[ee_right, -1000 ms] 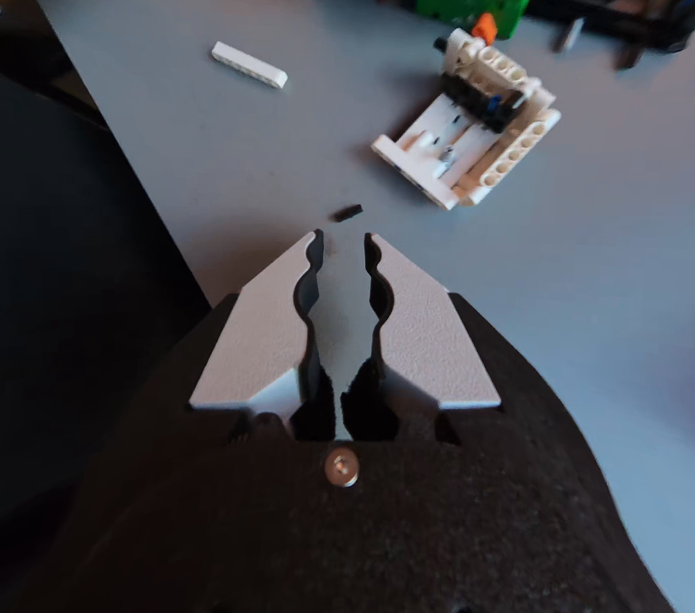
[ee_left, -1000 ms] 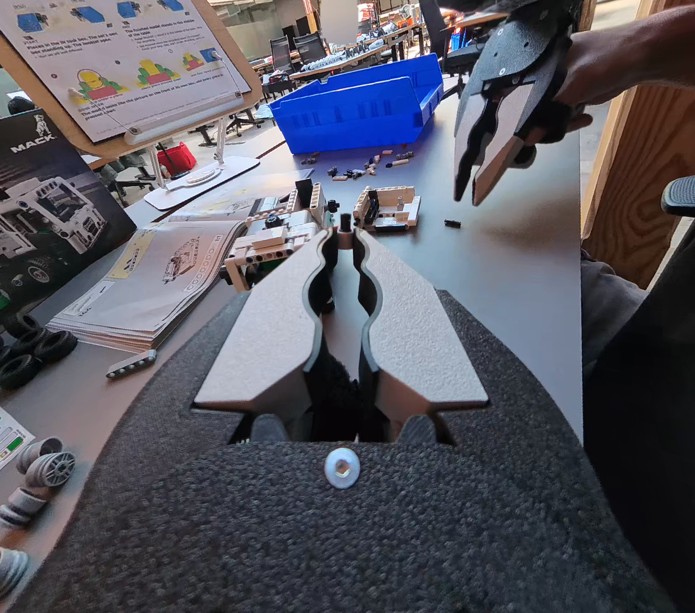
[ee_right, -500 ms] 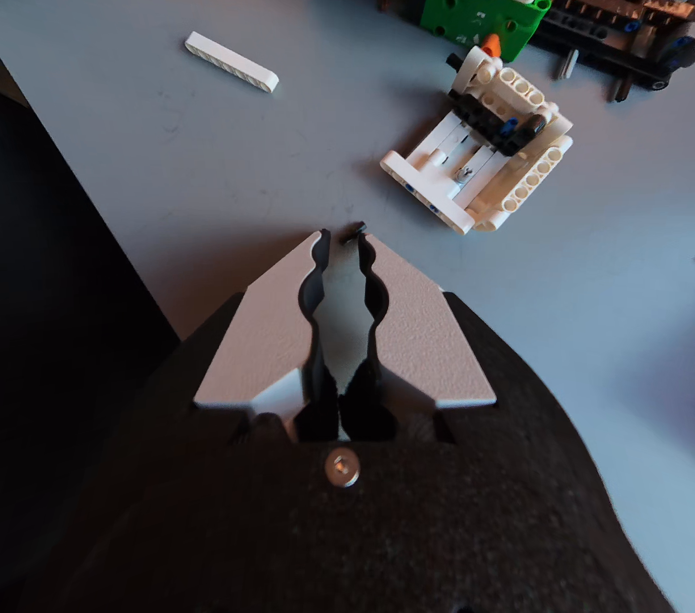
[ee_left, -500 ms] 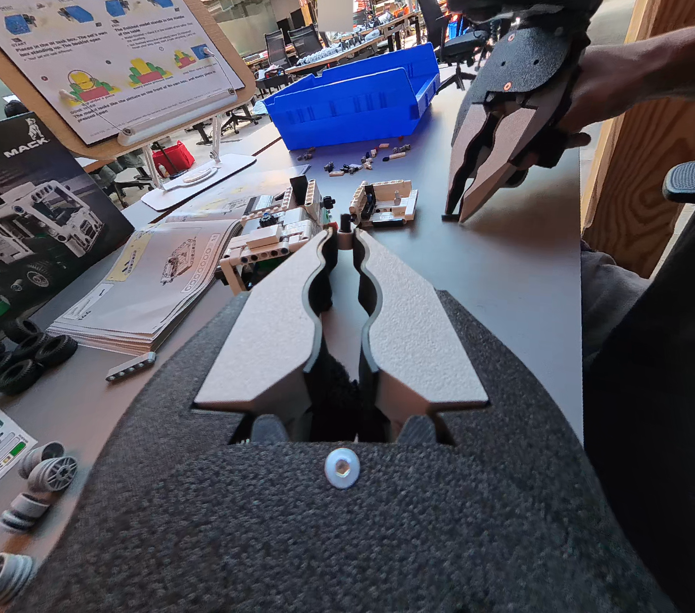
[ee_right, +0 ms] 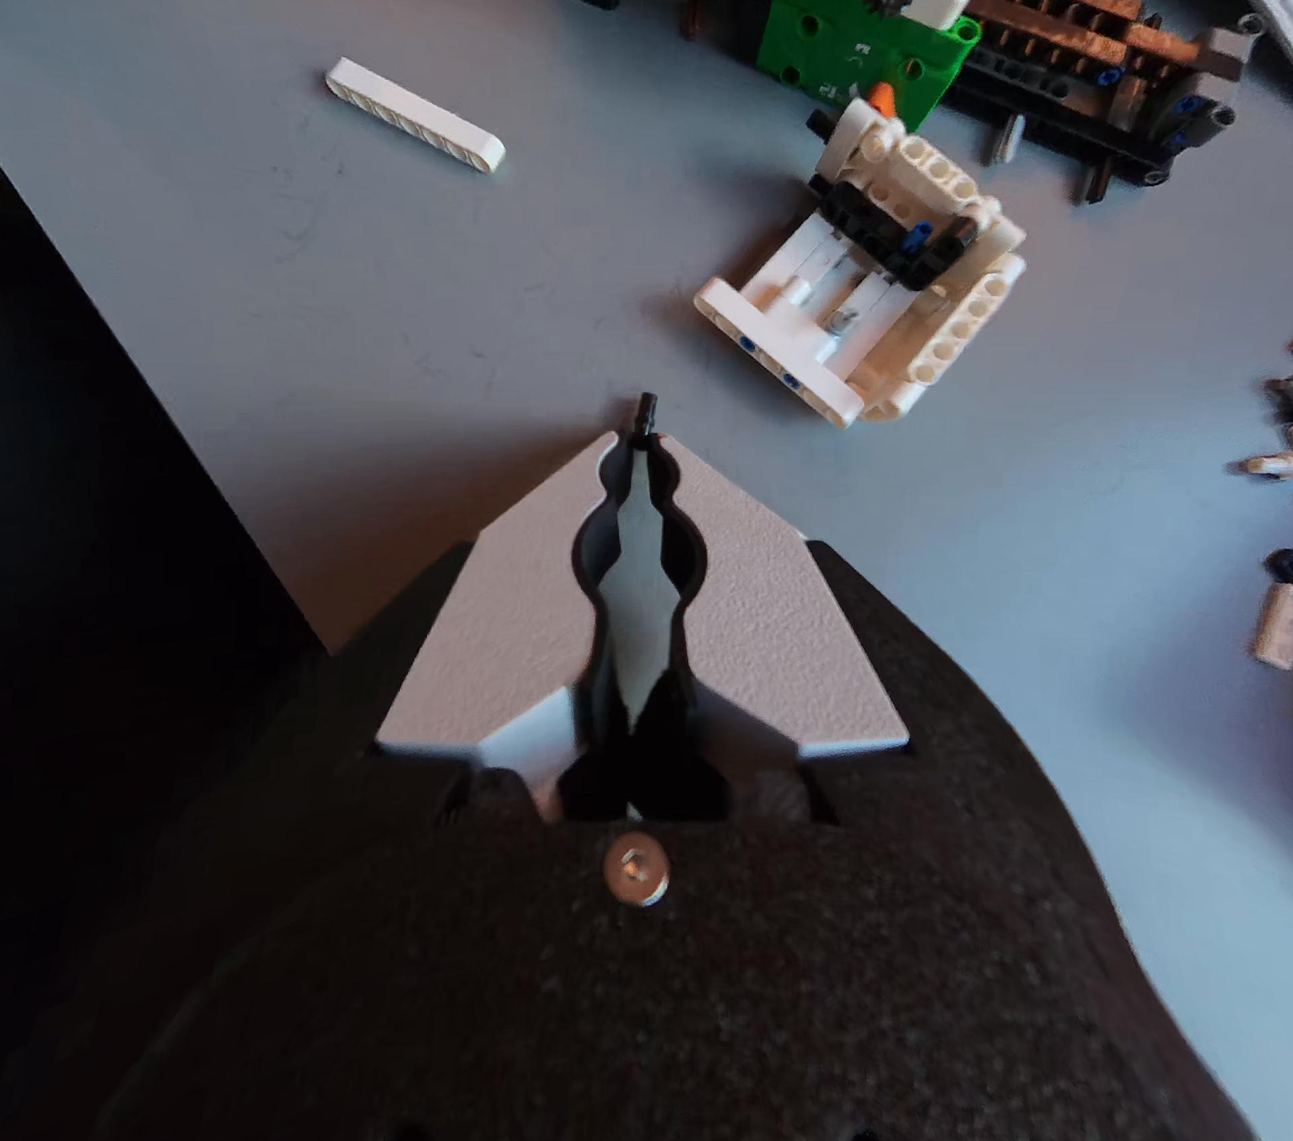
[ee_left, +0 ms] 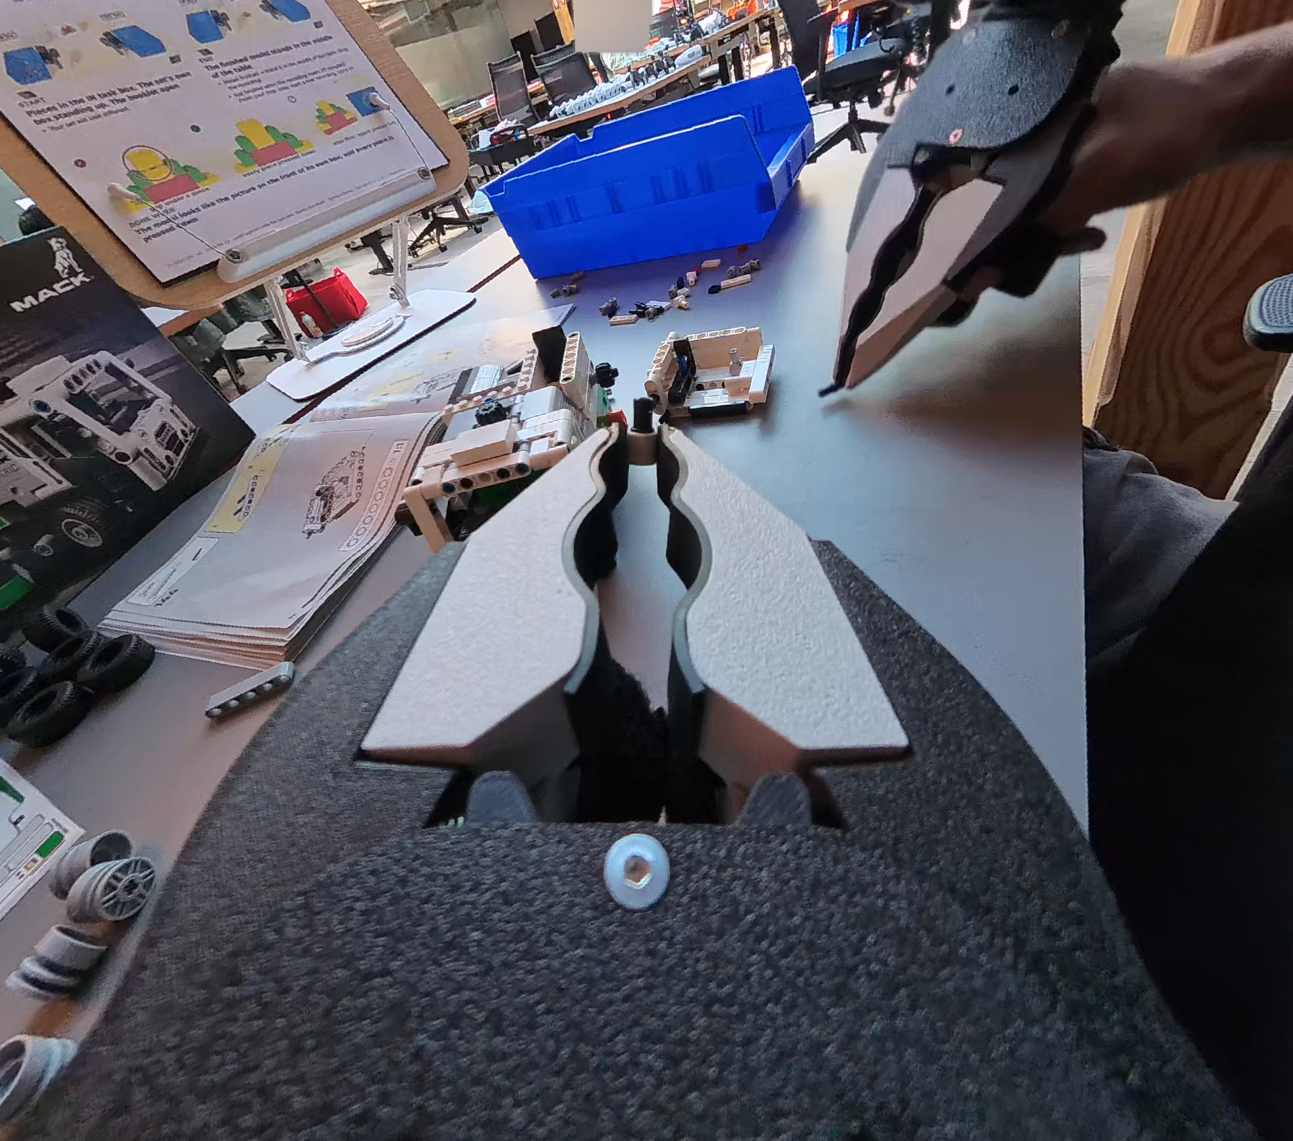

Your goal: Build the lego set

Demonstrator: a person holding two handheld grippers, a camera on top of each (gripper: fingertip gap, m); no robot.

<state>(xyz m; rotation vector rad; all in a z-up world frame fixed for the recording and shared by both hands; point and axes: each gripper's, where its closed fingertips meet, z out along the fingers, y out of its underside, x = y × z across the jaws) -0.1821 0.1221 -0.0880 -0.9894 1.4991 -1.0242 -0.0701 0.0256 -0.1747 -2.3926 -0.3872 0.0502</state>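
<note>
My right gripper [ee_right: 640,434] is shut on a small black pin [ee_right: 645,410] that sticks out past its tips, just above the grey table [ee_right: 350,282]. It also shows in the left wrist view [ee_left: 843,381], tips down, at the right. A white and black sub-assembly [ee_right: 867,282] lies just ahead of it, right of the tips. Behind that stands the truck chassis [ee_right: 839,37] with a green plate. My left gripper [ee_left: 640,442] is shut on a small tan piece [ee_left: 641,448] with a black pin on top, held in front of the chassis [ee_left: 504,442].
A white beam [ee_right: 413,114] lies left of the chassis. A blue bin [ee_left: 651,191] stands at the back with loose small parts [ee_left: 665,295] before it. The open manual [ee_left: 280,526], black tyres [ee_left: 56,673], a grey beam [ee_left: 248,691] and grey hubs [ee_left: 105,883] lie at the left. The gap from one gripper's tips to the other's is roughly 20 cm. The grey beam [ee_left: 248,691] lies around 25 cm away from my left fingertips.
My right gripper came down onto the black pin on the table, closed on it and now holds it at its tips. My left gripper has kept still.
</note>
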